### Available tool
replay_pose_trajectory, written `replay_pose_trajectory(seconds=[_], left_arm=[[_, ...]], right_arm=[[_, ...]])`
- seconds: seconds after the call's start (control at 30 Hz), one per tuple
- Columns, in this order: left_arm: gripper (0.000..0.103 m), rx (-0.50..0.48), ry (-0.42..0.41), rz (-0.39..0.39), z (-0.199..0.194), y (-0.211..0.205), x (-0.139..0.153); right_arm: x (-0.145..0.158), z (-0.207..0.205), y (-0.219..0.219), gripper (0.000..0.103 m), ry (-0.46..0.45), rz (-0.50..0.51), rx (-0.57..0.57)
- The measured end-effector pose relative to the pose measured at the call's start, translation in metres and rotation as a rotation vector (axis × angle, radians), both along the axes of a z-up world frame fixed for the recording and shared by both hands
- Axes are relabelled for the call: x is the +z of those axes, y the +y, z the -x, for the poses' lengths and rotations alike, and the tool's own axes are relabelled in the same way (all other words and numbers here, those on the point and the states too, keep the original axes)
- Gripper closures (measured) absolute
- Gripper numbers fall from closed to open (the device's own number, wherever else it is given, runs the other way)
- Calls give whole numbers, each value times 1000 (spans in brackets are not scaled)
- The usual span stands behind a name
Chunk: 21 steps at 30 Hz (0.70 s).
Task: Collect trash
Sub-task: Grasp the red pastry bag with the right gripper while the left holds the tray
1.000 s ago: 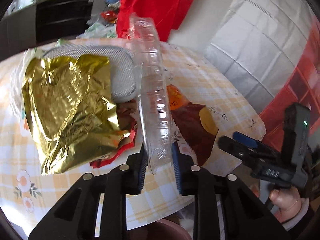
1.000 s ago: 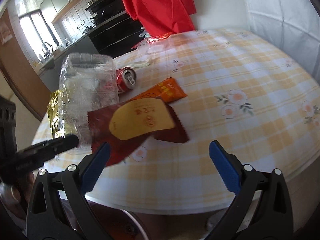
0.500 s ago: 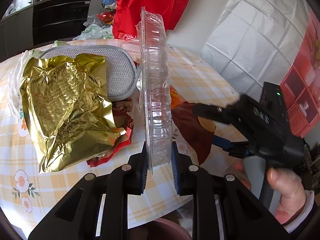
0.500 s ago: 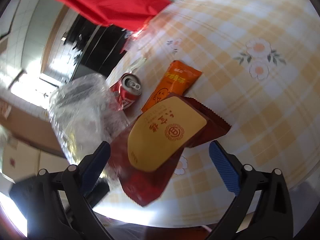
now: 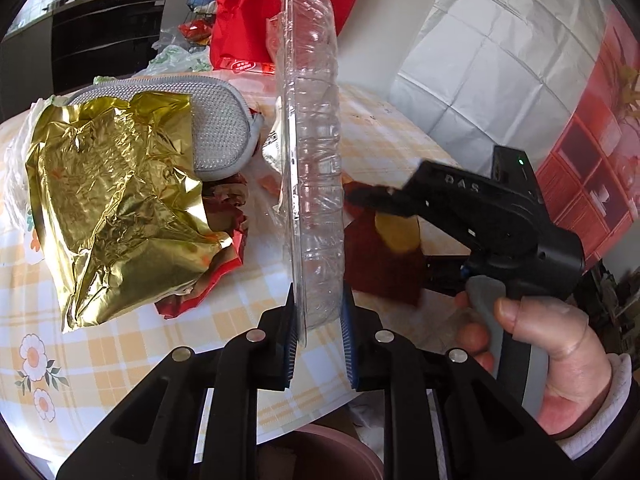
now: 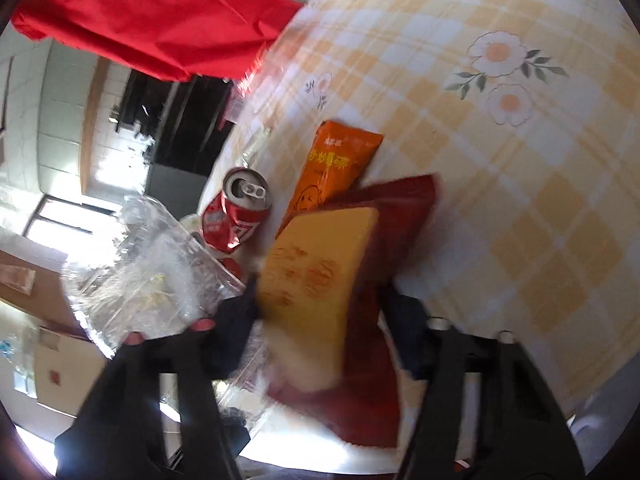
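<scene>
My left gripper [image 5: 319, 332] is shut on a clear plastic tray [image 5: 314, 152] and holds it upright on edge above the table; the tray also shows in the right wrist view [image 6: 148, 272]. My right gripper [image 6: 324, 300] has its jaws around a dark red snack packet with a yellow label [image 6: 316, 276], which also shows in the left wrist view [image 5: 384, 264]; the view is blurred and I cannot tell if the jaws grip it. A gold foil bag [image 5: 116, 216], a red soda can [image 6: 236, 216] and an orange packet [image 6: 332, 164] lie on the checked tablecloth [image 6: 520, 200].
A grey mesh pouch [image 5: 216, 120] lies behind the gold bag. A red wrapper [image 5: 200, 292] pokes out under it. A red cloth [image 6: 160, 20] hangs at the table's far side. A brown bin rim [image 5: 320, 456] sits below the table edge.
My right gripper has swung in over the dark red packet and its jaws have narrowed around it. The left gripper keeps the clear tray and has raised it more upright.
</scene>
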<state>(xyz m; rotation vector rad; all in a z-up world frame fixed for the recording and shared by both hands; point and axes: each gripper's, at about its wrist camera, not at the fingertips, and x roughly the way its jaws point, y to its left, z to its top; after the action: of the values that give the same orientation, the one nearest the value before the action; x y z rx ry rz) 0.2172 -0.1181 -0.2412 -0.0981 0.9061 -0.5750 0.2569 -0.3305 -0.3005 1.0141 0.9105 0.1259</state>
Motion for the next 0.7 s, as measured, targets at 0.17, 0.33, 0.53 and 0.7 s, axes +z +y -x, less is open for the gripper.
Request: replay_pose_trajectory(seconds=[0.17,0.33,0.53,0.7], left_arm=[[86,3,-26,17,2,-4,7],[87,-27,-59,28,9,-9,18],[87,-49,-93,36,16,-16,34],[87,-63,-128,53,32,-11,56]], right_arm=[[11,16,-10,48,-65,26,-13],[32,31,-20,48,-134,89,-28],[59,50,-30,48,-209,144,-40],[85,64,-29,48,-264,163,-28]])
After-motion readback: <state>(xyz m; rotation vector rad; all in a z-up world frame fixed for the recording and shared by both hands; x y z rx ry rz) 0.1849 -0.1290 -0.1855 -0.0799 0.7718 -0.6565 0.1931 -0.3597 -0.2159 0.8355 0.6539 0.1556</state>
